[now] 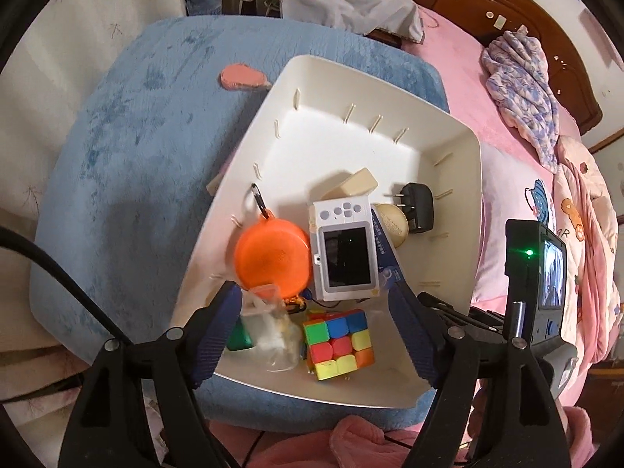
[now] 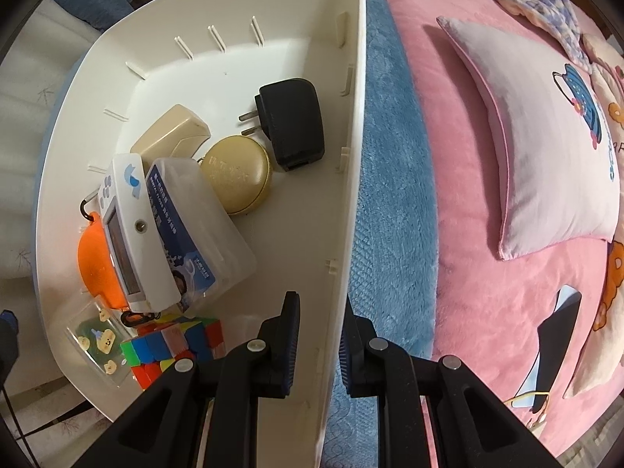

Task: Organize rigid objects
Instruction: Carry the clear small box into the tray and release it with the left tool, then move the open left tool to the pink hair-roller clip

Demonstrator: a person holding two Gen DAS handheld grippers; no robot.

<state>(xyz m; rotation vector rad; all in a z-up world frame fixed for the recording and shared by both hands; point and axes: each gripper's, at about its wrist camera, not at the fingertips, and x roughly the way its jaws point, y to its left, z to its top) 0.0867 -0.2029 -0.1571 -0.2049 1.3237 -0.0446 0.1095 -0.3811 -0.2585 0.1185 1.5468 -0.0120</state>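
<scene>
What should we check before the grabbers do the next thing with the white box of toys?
1. Right gripper straddles the white bin's wall, one finger inside, one outside: ok.
2. Squeezing the wall firmly: cannot tell.
3. Left gripper open and holding nothing above the bin: ok.
4. Rubik's cube sits free between the left fingers' line: ok.
5. Toy camera lies flat: not ok, it leans on the clear plastic box.
6. Black charger is inside the bin: ok.
</scene>
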